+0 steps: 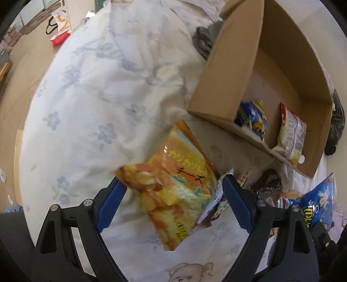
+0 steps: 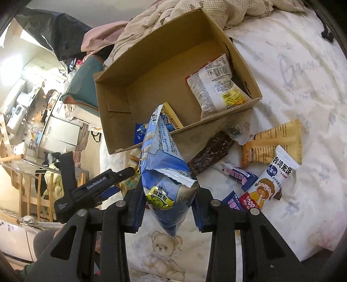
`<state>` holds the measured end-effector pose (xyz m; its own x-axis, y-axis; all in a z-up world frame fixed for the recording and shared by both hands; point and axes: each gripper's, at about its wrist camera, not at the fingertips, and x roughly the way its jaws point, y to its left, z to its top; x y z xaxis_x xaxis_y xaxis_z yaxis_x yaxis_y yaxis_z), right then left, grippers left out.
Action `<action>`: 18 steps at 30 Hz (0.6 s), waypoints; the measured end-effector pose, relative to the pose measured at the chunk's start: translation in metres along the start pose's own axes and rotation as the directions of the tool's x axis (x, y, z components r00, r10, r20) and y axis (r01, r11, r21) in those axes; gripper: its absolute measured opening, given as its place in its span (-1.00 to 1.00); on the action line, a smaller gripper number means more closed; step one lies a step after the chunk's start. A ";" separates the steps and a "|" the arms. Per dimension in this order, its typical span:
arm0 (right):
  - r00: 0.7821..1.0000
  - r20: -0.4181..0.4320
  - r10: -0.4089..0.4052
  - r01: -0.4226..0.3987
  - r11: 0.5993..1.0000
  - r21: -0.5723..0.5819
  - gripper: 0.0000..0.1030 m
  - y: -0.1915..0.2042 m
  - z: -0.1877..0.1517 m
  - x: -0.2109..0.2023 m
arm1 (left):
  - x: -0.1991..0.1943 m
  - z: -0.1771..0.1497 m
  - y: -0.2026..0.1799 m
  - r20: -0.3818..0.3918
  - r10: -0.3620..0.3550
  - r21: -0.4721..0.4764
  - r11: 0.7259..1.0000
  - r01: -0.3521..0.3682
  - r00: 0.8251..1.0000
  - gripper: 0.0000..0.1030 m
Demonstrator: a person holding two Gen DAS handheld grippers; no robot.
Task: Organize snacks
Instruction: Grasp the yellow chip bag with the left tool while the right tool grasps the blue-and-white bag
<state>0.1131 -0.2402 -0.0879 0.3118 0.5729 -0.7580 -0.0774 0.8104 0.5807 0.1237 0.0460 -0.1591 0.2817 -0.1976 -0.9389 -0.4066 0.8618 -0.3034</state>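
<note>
An orange and yellow snack bag (image 1: 175, 180) lies on the white bedding between the wide-open fingers of my left gripper (image 1: 171, 201). My right gripper (image 2: 168, 206) is shut on a blue snack bag (image 2: 161, 156) and holds it up in front of the cardboard box (image 2: 121, 134). The box (image 1: 219, 104) holds a blue bag (image 1: 252, 118) and a white and yellow bag (image 1: 290, 134), the latter also in the right wrist view (image 2: 216, 86). Several loose snacks lie on the bed beside the box: a dark bar (image 2: 211, 153), an orange packet (image 2: 273, 143) and a white rice-cracker pack (image 2: 269, 180).
The bed carries a white floral duvet (image 1: 97, 91) with a teddy bear print (image 2: 161, 253). A beige blanket (image 2: 195, 10) is bunched behind the box. A blue bag (image 1: 314, 204) lies at the right. The left gripper's body (image 2: 91, 191) shows to the left. Cluttered room floor and furniture lie beyond the bed's left edge.
</note>
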 end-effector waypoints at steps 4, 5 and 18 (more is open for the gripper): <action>1.000 -0.003 -0.007 0.007 1.000 0.014 -0.26 -0.004 0.001 0.000 | 0.008 -0.004 0.000 -0.033 -0.023 -0.019 1.000 0.022 0.999 0.15; 1.000 -0.003 -0.008 0.008 1.000 0.013 -0.26 -0.004 0.001 0.000 | 0.006 -0.005 0.001 -0.029 -0.036 -0.029 0.999 0.035 0.999 0.10; 0.999 0.023 -0.030 0.031 0.999 -0.041 -0.26 0.007 -0.001 -0.003 | -0.056 -0.026 0.005 0.048 0.032 0.036 0.999 -0.034 0.998 -0.40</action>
<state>0.1103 -0.2361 -0.0816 0.3358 0.5450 -0.7683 -0.1062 0.8323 0.5440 0.0830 0.0489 -0.1126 0.3100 -0.1474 -0.9392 -0.3843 0.8841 -0.2657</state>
